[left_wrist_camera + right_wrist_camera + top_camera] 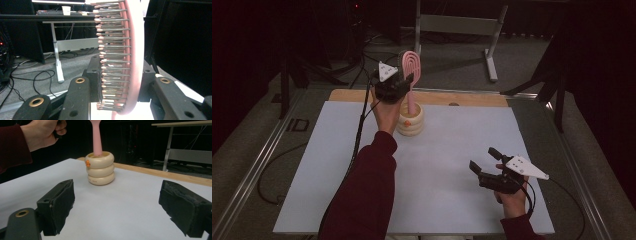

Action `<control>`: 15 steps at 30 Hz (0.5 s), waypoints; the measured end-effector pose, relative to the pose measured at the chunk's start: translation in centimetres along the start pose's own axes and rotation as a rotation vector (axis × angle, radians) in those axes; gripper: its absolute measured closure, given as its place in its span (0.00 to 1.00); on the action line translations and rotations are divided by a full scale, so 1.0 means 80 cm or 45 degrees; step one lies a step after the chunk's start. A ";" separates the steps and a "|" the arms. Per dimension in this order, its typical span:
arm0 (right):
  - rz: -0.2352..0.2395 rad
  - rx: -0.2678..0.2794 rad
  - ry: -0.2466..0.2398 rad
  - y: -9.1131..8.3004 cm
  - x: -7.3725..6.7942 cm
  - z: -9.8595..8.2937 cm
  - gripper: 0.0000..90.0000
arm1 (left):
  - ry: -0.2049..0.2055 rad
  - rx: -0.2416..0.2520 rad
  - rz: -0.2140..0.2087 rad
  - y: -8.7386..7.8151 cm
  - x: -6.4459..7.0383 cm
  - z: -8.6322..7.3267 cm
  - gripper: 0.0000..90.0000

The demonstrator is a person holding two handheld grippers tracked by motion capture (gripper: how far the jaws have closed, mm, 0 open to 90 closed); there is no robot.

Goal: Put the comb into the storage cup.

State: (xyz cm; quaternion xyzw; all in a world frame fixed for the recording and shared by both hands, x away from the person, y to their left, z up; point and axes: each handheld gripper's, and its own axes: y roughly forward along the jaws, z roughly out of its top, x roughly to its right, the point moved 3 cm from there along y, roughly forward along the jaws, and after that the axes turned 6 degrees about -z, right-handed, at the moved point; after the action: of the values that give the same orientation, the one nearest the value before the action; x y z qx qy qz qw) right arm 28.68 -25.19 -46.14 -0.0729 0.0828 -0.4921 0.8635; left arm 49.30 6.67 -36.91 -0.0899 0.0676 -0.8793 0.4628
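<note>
Dark room w/ grey floor (522, 70), loose cables and a metal stand (457, 25) at the back; in front, a table (462, 150) w/ pale sheet over a wood top, wood edge showing at the far side.

Holder (410, 121): cream, ribbed like three stacked rings, small orange mark on its side, stands upright near the far edge, left of centre. Brush (411, 75): pink, upright, handle down in the holder's mouth, head up above it.

Left gripper (404, 82) is raised over the holder, hand (386, 112) below it. Jaws closed on the brush head: in the left gripper view one pad sits against the bristle tips (110, 62), the other behind the pink back. Whether the handle end touches the holder's bottom can't be told, prob. hidden inside.

Right gripper (484, 160) rests low at the near right of the table, well apart from holder. Jaws wide open, nothing between them; right gripper view looks through the gap at holder (100, 168) and brush handle (97, 137), w/ the left hand (45, 132) top left.
</note>
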 end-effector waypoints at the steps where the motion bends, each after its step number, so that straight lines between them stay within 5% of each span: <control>1: -0.001 0.000 -0.002 0.000 0.000 0.000 0.15 | 0.002 0.001 0.000 0.001 0.001 -0.001 0.72; 15: 0.003 0.011 0.009 -0.001 0.000 0.003 0.15 | 0.009 -0.023 -0.003 0.013 0.004 -0.011 0.72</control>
State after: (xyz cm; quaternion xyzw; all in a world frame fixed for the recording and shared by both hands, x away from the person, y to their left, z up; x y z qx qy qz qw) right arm 28.62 -25.23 -45.91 -0.0673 0.0838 -0.4917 0.8641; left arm 49.74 5.85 -37.97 -0.0910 0.0773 -0.8796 0.4605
